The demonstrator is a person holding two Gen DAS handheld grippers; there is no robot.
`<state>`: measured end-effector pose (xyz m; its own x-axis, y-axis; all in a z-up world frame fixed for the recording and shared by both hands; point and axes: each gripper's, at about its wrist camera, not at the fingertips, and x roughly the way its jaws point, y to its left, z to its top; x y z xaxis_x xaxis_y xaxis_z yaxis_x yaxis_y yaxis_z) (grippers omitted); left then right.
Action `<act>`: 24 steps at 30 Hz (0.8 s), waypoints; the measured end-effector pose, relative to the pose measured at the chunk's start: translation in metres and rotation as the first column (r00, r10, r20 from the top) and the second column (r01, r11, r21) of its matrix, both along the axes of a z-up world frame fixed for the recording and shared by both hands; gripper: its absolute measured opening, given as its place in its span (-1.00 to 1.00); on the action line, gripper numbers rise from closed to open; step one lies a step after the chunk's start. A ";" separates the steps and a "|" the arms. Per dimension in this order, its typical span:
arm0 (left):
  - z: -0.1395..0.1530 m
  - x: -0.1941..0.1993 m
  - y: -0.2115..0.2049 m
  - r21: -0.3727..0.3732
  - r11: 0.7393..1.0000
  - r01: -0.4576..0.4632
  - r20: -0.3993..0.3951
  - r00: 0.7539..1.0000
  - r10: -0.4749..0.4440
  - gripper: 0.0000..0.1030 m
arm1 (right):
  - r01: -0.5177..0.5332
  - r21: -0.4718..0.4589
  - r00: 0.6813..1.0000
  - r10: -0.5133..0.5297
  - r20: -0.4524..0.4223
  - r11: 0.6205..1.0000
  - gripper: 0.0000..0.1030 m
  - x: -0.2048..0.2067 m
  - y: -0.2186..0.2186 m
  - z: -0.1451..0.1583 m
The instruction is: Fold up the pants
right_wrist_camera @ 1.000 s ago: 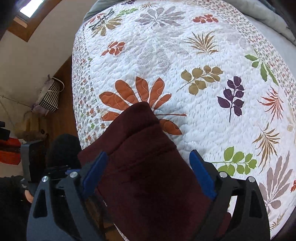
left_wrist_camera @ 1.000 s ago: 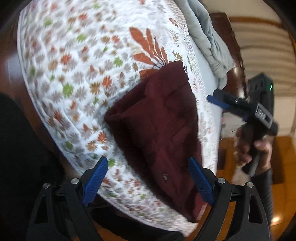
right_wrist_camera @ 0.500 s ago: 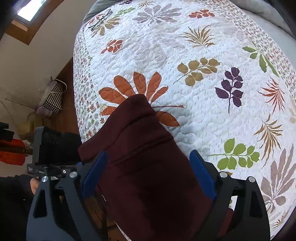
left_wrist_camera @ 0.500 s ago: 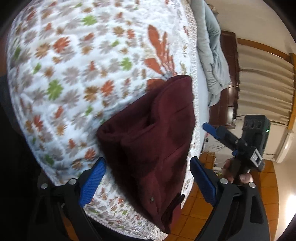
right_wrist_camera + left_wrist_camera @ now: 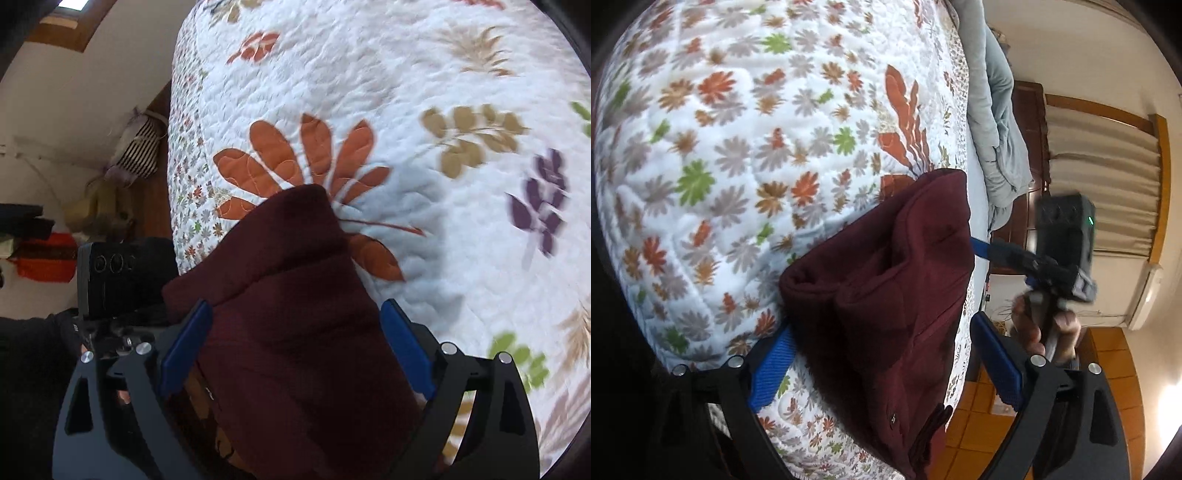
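Maroon pants (image 5: pixel 897 295) lie bundled in thick layers on the floral quilt (image 5: pixel 738 147), at the bed's edge, their far tip resting on the big orange leaf print (image 5: pixel 306 162) and their near end spilling over the quilt's side toward the tiled floor (image 5: pixel 1115 369). Against a second ago, both cameras have drawn closer to the bundle, which fills more of each view and looks a little more bunched; I judge the fold is mostly made and this is a closing-in to grip for a last fold or tidy. The left gripper (image 5: pixel 886 365) points along the quilt's side with its blue fingers (image 5: pixel 772 369) spread wide to either side of the cloth, grasping nothing. The right gripper (image 5: pixel 295 350) looks down from the opposite side of the pants, jaws likewise spread wide and straddling the bundle, empty. From the left view it hangs just off the quilt's edge, held in a bare hand (image 5: pixel 1045 325).
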<state>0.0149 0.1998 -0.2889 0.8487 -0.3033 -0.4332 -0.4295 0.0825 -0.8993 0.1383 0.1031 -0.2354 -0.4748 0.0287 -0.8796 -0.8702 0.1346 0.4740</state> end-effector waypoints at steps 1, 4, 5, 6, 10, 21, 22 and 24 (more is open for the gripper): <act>0.000 0.001 -0.001 0.003 1.000 0.002 -0.001 1.000 -0.002 0.79 | -0.017 -0.008 1.000 0.017 -0.004 1.000 0.78 -0.001 0.005 -0.005; 0.000 0.000 0.000 0.006 1.000 0.015 0.014 1.000 -0.016 0.74 | -0.069 -0.049 0.997 0.067 -0.046 0.996 0.78 -0.008 0.021 -0.023; 0.000 0.001 0.000 0.007 1.000 0.027 0.002 1.000 -0.027 0.64 | -0.080 -0.052 0.996 0.078 -0.048 0.995 0.81 -0.010 0.024 -0.026; 0.000 -0.005 0.001 0.009 0.999 0.033 -0.012 0.999 -0.033 0.44 | -0.097 -0.059 0.994 0.094 -0.050 0.994 0.81 -0.013 0.029 -0.030; -0.003 -0.012 0.002 0.022 0.998 0.058 -0.040 0.998 -0.057 -0.08 | -0.097 -0.037 0.994 0.095 -0.060 0.995 0.13 -0.012 0.037 -0.031; 0.059 -0.016 -0.015 0.213 0.971 0.108 0.062 0.990 -0.123 -0.38 | -0.061 0.075 0.997 0.057 0.057 0.995 -0.49 -0.020 0.006 0.041; 0.068 -0.016 -0.020 0.243 0.963 0.113 0.070 0.988 -0.134 -0.38 | -0.056 0.089 0.996 0.050 0.071 0.994 -0.49 -0.020 0.000 0.051; 0.086 -0.017 -0.028 0.286 0.950 0.124 0.088 0.984 -0.155 -0.38 | -0.047 0.123 0.993 0.034 0.109 0.991 -0.50 -0.022 -0.013 0.076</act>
<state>-0.0022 0.1721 -0.2033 0.8530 -0.3029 -0.4250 -0.2969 0.3880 -0.8725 0.1165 0.0905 -0.1593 -0.3812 0.1247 -0.9161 -0.9203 0.0438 0.3889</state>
